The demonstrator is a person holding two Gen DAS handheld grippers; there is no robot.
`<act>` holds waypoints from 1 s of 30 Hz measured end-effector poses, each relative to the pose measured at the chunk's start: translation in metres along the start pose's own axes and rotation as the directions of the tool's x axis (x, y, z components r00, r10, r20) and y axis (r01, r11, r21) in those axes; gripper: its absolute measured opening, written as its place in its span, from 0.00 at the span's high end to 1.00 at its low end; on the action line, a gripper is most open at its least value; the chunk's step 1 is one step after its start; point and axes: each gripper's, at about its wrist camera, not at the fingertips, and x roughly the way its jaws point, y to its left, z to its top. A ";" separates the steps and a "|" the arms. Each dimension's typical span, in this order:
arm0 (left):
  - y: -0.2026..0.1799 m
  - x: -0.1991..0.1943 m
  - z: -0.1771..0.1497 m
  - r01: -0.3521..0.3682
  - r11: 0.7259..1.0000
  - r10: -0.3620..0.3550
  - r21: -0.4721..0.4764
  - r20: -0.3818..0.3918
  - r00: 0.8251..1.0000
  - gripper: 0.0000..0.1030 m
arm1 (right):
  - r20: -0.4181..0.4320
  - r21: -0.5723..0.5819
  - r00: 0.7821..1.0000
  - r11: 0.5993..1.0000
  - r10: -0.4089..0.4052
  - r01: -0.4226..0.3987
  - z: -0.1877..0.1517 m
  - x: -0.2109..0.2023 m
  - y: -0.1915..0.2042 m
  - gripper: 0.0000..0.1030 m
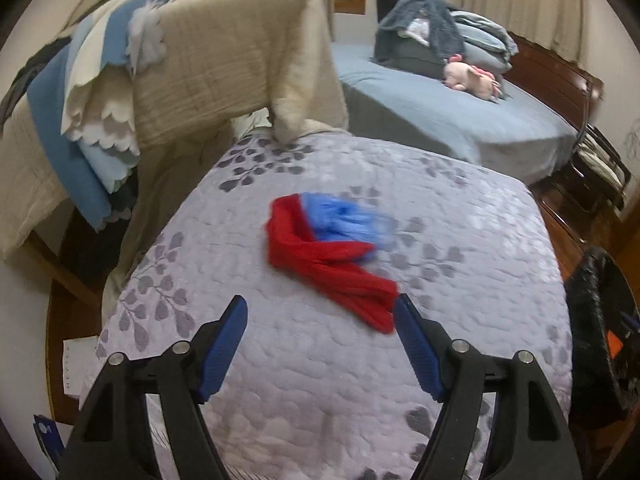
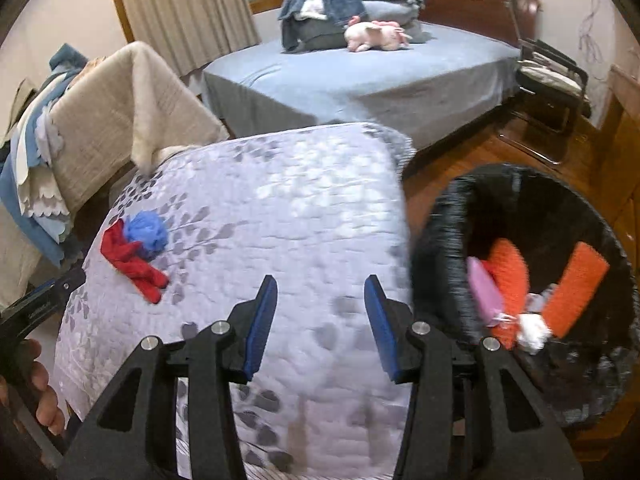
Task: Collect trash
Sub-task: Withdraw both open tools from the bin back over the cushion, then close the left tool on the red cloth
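Note:
A red cloth (image 1: 332,264) and a crumpled blue piece (image 1: 344,216) lie together on the lilac quilted surface (image 1: 320,360). My left gripper (image 1: 320,308) is open and empty, just short of the red cloth, whose near end lies by the right fingertip (image 1: 404,312). In the right wrist view the red cloth (image 2: 132,264) and blue piece (image 2: 146,232) sit at the quilt's left. My right gripper (image 2: 320,288) is open and empty over the quilt (image 2: 280,200). A black-lined bin (image 2: 440,240) to its right holds orange, pink and white trash (image 2: 508,280).
A chair draped in beige and blue blankets (image 1: 200,60) stands at the quilt's far left. A blue bed (image 2: 360,80) with a pink plush toy (image 2: 376,36) lies beyond. The bin's edge (image 1: 592,320) shows right of the quilt on the wood floor (image 2: 480,152).

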 end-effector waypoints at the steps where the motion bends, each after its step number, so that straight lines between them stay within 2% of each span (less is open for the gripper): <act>1: 0.005 0.006 0.002 -0.003 1.000 0.003 0.000 -0.001 1.000 0.28 | -0.001 -0.004 1.000 1.000 0.000 0.000 0.000 0.004 0.006 0.56; 11: 0.015 0.055 0.013 0.047 0.998 -0.046 0.029 -0.035 0.998 0.28 | -0.028 -0.042 1.000 0.999 0.012 -0.013 0.010 0.055 0.053 0.56; 21: -0.001 0.105 0.009 0.102 0.995 -0.099 0.023 -0.112 0.989 0.29 | -0.072 -0.052 0.997 0.999 0.008 -0.011 0.007 0.085 0.065 0.56; 22: 0.000 0.108 0.009 0.099 0.995 -0.096 0.023 -0.116 0.989 0.31 | -0.075 -0.053 0.997 0.999 0.007 -0.011 0.006 0.086 0.065 0.56; 24: 0.002 0.113 0.008 0.108 0.994 -0.104 0.022 -0.136 0.985 0.52 | -0.082 -0.057 0.997 0.998 0.008 -0.013 0.005 0.090 0.067 0.56; 25: 0.004 0.117 0.007 0.134 0.991 -0.131 0.008 -0.156 0.979 0.66 | -0.083 -0.058 0.997 0.998 0.009 -0.014 0.005 0.091 0.069 0.56; 27: 0.009 0.117 0.006 0.152 0.988 -0.151 -0.011 -0.153 0.977 0.72 | -0.085 -0.060 0.996 0.998 0.015 -0.020 0.006 0.093 0.072 0.56; 28: 0.012 0.115 0.006 0.152 0.988 -0.151 -0.010 -0.150 0.977 0.82 | -0.085 -0.062 0.996 0.998 0.017 -0.022 0.006 0.094 0.075 0.56; 29: 0.014 0.113 0.007 0.150 0.989 -0.150 -0.010 -0.146 0.978 0.87 | -0.088 -0.065 0.996 0.997 0.022 -0.028 0.006 0.095 0.078 0.56; 30: 0.018 0.110 0.007 0.144 0.990 -0.144 -0.011 -0.137 0.980 0.88 | -0.090 -0.069 0.996 0.997 0.028 -0.034 0.006 0.096 0.082 0.56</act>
